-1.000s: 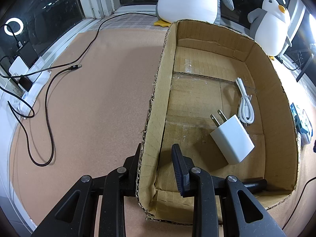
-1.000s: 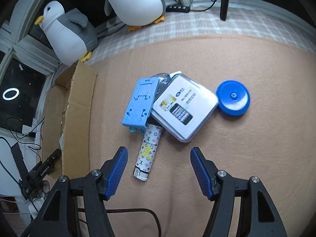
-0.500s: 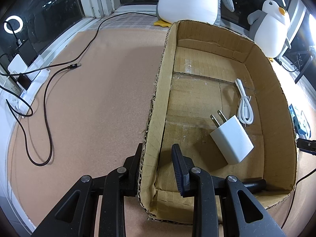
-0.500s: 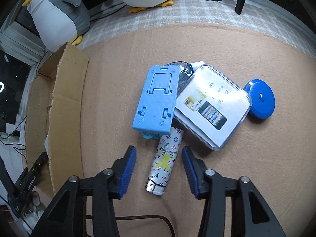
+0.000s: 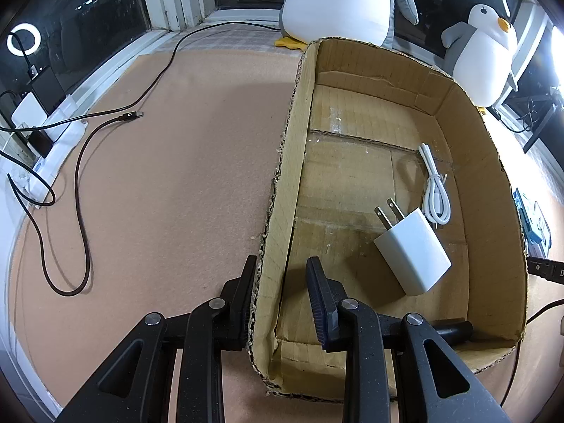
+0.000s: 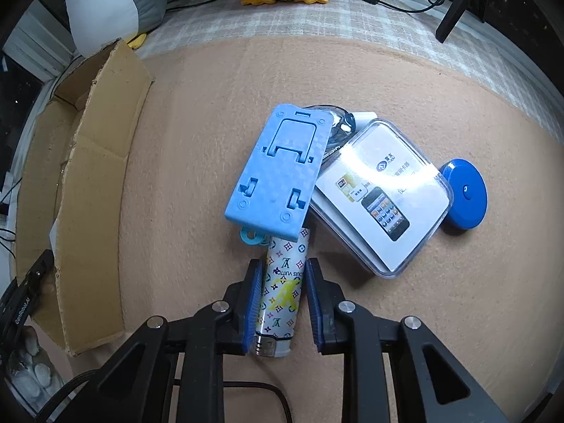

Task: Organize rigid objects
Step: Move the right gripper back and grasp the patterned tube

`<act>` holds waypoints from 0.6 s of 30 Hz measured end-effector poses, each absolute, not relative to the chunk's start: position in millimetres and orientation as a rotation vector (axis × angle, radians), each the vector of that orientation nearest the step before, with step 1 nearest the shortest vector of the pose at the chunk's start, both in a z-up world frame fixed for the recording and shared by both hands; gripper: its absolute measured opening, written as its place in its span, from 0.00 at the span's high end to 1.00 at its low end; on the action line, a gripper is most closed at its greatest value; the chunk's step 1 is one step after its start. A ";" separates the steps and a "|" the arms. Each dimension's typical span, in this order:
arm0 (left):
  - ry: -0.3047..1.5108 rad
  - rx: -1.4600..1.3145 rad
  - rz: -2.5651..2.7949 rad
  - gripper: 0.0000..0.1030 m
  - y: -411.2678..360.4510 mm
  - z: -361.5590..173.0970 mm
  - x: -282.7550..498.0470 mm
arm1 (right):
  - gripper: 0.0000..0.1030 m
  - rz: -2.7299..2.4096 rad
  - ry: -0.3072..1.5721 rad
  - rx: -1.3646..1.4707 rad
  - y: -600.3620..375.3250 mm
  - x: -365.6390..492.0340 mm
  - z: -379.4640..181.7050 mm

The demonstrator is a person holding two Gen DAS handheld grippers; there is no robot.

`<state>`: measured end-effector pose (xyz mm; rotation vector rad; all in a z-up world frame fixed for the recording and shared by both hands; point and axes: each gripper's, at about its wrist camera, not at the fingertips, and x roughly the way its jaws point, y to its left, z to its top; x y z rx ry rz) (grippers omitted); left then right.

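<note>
On tan felt (image 5: 169, 183), cardboard box (image 5: 493, 190) holds white charger (image 5: 412, 250) and cable (image 5: 435, 187).

Left gripper (image 5: 282, 294): matte black angular frame, triangular cut-outs in the arms, four silver round screw heads across the linkage, dark ribbed finger pads (image 5: 319, 308). Right gripper (image 6: 282, 298): same black frame and silver screws, but ribbed pads (image 6: 254, 303) are bright blue. Black cable loops under the right frame. No skin or sleeves visible.

White monogram-print lighter (image 6: 282, 282) (yellow mark); light-blue stand (image 6: 278, 172); brown box (image 5: 387, 190).
</note>
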<state>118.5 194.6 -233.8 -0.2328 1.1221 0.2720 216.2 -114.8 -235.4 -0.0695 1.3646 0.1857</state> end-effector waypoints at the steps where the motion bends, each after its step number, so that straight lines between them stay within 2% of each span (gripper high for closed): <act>1: 1.122 -0.232 0.272 0.72 194.6 -233.8 118.4 | 0.79 0.191 1.364 -0.064 -115.0 215.8 -235.4; 18: 1.123 -0.227 0.275 0.72 196.3 -233.9 118.5 | 0.81 0.230 1.330 0.026 -170.9 206.2 -214.2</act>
